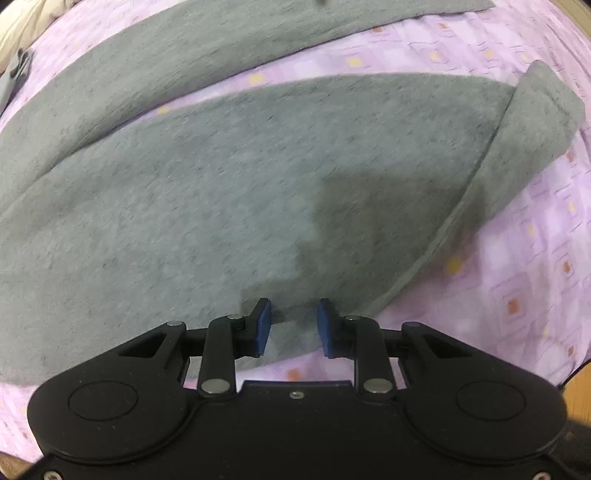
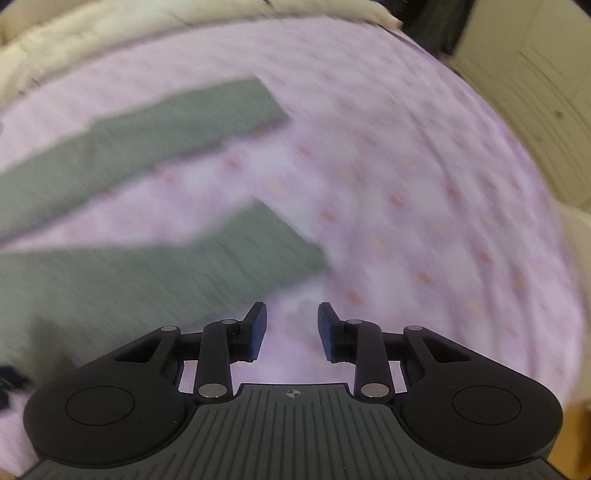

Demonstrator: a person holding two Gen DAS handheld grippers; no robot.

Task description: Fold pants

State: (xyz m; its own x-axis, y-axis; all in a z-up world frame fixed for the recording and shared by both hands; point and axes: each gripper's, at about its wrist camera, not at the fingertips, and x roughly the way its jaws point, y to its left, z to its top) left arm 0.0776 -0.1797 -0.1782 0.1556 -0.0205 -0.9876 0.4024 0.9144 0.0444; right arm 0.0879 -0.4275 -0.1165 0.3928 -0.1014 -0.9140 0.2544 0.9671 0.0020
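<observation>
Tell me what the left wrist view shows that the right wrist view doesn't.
Only the left wrist view: the near leg's hem flipped back in a folded flap, a dark shadow on the fabric ahead of the left hand-held gripper, and a grey item at the far left edge.

Only the right wrist view: both leg ends lying flat and apart, the cream blanket beyond the bed, and pale furniture at right. The right hand-held gripper is over bare sheet.

Both: grey pants spread on the purple patterned sheet, jaws open, nothing held.
</observation>
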